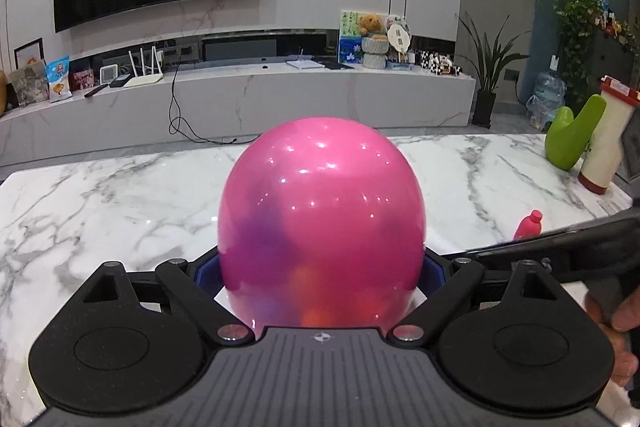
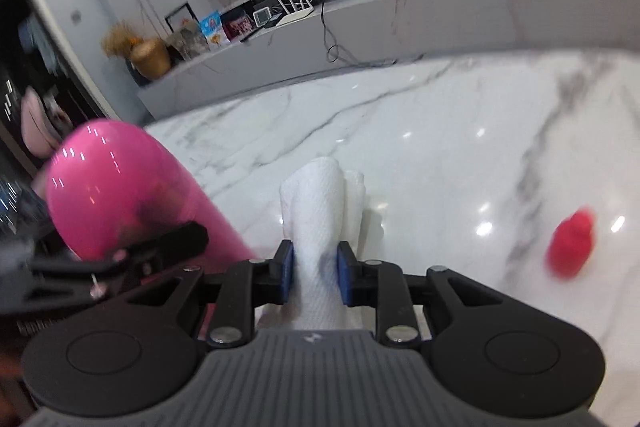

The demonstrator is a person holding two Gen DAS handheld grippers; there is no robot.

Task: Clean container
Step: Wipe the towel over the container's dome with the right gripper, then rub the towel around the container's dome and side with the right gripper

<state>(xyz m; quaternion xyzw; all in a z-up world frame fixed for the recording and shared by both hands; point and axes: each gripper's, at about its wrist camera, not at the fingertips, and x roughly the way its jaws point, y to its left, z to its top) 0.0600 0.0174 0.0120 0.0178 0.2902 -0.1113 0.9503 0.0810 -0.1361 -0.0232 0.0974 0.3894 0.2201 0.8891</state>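
White marble table [image 1: 120, 195], red cap [image 2: 571, 243] (lying loose), green vase [image 1: 570, 139]

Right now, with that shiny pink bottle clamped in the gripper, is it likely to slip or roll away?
The pink bottle looks glossy and hard, with sharp light reflections, so it is probably slippery. Its body is rounded, so laid on the marble table it would likely roll. The left gripper holds it between blue pads, which probably add some grip.

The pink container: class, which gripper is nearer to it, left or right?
Left. The left gripper is clamped around the pink container. The right gripper holds a paper towel beside it, not touching.
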